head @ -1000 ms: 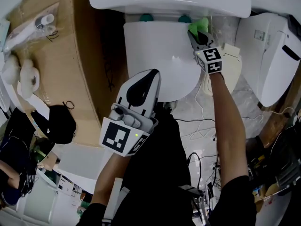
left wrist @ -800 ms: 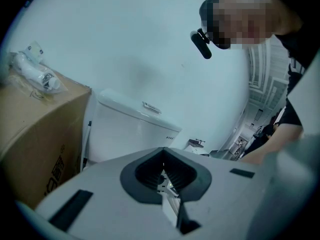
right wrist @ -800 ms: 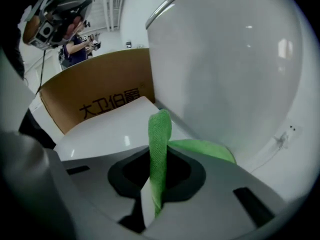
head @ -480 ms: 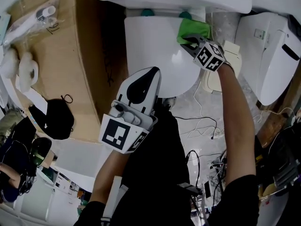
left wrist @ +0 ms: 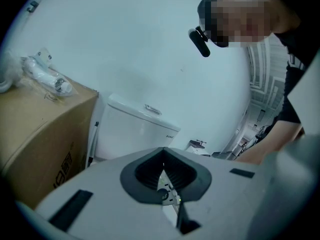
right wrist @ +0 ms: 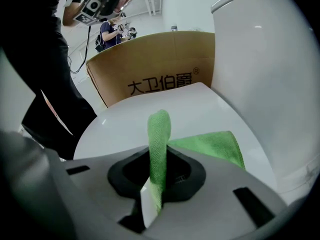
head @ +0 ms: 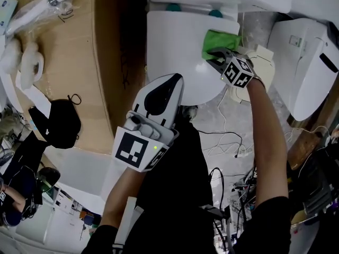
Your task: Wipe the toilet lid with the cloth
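The toilet lid fills the top of the head view, its long axis running 12 to 6. The left gripper hangs over its 6 o'clock edge, jaws together on nothing. The right gripper, nearer the work, sits at the lid's 2 o'clock rim. Its jaws are clamped on a fold of the green cloth, which spreads flat toward 12. Bare lid lies at 9 of those jaws, so the wipe likely heads there.

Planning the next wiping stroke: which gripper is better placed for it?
Right: the right gripper is shut on the green cloth, which lies on the toilet lid; the left gripper is shut, empty.
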The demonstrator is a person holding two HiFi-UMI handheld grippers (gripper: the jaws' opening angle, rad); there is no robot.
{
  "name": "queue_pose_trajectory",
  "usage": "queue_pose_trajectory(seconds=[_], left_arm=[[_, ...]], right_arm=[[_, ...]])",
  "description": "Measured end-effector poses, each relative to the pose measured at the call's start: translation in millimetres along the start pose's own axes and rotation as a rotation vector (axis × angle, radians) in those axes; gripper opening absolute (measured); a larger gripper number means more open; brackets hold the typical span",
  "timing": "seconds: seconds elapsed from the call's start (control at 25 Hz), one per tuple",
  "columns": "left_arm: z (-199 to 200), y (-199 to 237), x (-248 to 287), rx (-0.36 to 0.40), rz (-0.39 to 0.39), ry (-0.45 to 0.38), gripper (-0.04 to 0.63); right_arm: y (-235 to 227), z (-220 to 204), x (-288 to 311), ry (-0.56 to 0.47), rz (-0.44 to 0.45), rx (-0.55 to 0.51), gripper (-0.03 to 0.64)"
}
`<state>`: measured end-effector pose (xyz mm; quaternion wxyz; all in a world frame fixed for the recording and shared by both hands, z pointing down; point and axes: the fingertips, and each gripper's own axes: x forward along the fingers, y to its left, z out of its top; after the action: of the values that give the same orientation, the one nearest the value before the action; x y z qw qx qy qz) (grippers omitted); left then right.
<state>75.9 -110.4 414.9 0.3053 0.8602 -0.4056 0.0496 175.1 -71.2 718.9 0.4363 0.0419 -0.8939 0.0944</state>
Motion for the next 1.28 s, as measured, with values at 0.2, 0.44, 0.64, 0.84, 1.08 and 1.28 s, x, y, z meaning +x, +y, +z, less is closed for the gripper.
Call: queue_pose_trajectory(seconds=[0.2, 0.44, 0.64, 0.84, 1.08, 1.28], left_arm=[[-9.3, -7.4, -15.7, 0.014, 0.004, -0.005, 0.008], [-26.9, -15.0, -37.2, 0.006, 0.024, -0.016, 0.008], [-35.5, -24.0, -58.6, 0.01, 0.037, -0.027, 0.008], [-41.8, -29.6, -76.2, 0.005, 0.051, -0.046, 0.008], [-51.1, -27.8, -101.2, 0.001, 0.093, -0.067, 0.008], [-53.7, -28.6, -124.7, 0.0, 0.133, -0.096, 0.008]], right_arm=[[24.2, -5.7, 3.1, -0.001, 0.004, 0.009, 0.054], [67.8, -13.6, 8.4, 0.009, 0.034, 0.01, 0.054], [110.3, -18.8, 14.6, 0.018, 0.065, 0.015, 0.054], [137.7, -17.9, 21.5, -0.002, 0.019, 0.099, 0.054], [172.7, -12.2, 35.4, -0.004, -0.021, 0.171, 0.054], [180.0, -4.8, 43.0, -0.049, -0.108, 0.384, 0.054]])
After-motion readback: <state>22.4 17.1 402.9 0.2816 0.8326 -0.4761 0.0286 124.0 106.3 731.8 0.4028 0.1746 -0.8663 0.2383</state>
